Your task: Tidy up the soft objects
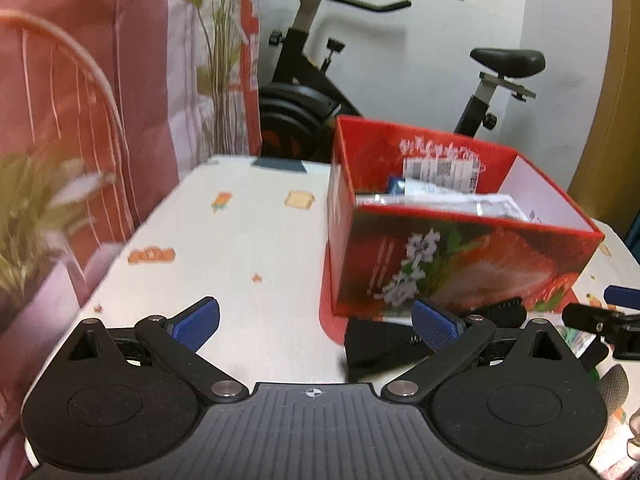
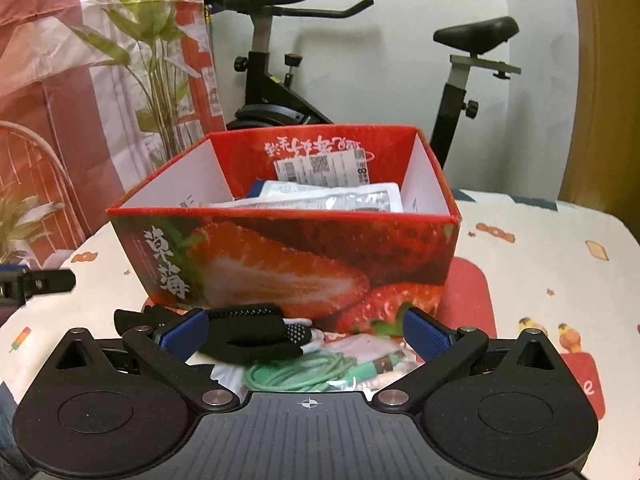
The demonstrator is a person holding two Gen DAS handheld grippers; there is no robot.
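**Both claws spread wide before the strawberry box**

My left claw (image 1: 316,322) hangs wide over the patterned bench (image 1: 240,240), holding nothing, its blue pads (image 1: 198,320) clear of everything. The strawberry box (image 2: 288,256) stands open on a red mat (image 2: 468,292), with plastic packets (image 2: 332,198) lying inside it. My right claw (image 2: 304,336) is also wide and empty, facing the box's front wall. Between its fingers, just in front of the box, lie a black fabric strap (image 2: 248,332) and a coiled green cable (image 2: 304,376). An exercise bike (image 2: 280,80) stands behind the bench.
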